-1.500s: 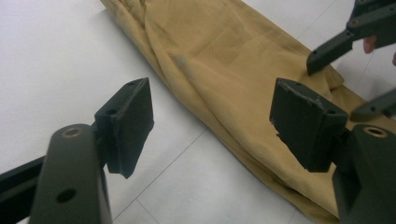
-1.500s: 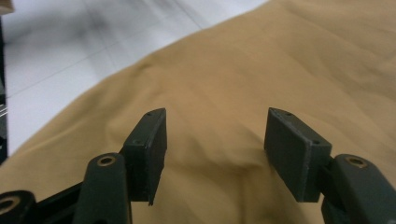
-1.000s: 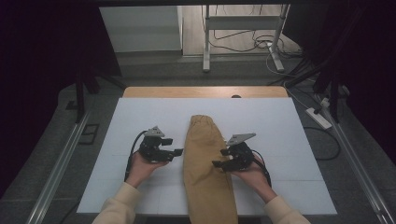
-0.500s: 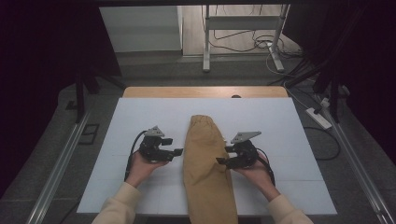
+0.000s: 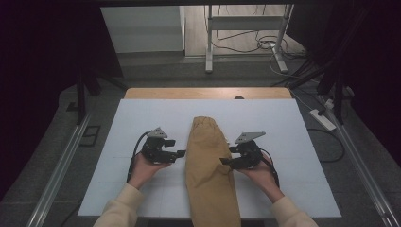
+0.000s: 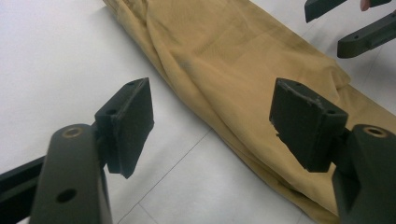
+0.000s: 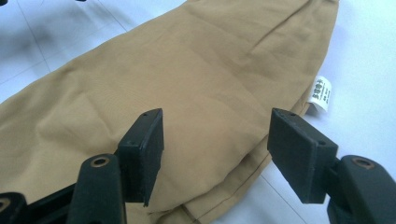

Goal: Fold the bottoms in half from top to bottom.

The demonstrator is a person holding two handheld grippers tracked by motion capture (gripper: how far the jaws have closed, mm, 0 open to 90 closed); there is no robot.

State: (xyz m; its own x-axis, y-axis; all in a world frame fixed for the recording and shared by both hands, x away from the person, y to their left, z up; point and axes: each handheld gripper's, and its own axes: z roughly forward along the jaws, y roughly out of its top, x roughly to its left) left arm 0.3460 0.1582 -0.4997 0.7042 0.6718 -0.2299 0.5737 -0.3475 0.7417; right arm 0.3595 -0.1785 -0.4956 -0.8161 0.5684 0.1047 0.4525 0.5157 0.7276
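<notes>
A folded tan garment (image 5: 208, 165) lies lengthwise down the middle of the white board (image 5: 283, 118), its gathered, rounded end at the far side and its near end hanging over the board's near edge. There are no containers on the board.

The left gripper (image 5: 182, 153) sits just to the left of the garment, jaws spread and pointing at its left edge with nothing between them; in the left gripper view the cloth (image 6: 243, 70) passes close under the right-hand jaw. The right gripper (image 5: 225, 161) sits at the garment's right edge, jaws also spread; in the right gripper view they hover over the cloth (image 7: 187, 84) near its folded hem without pinching it. A small white label (image 7: 321, 94) sticks out from the seam on that side.

The cloth is soft and matte, with shallow wrinkles and a stitched hem, doubled into layers. The board is smooth white foam with faint seam lines, laid on a wooden table (image 5: 208, 92). Beyond the table, on the grey floor, stand a metal frame (image 5: 208, 42) and loose cables (image 5: 255, 40); a white power strip (image 5: 322, 119) lies to the far right.
</notes>
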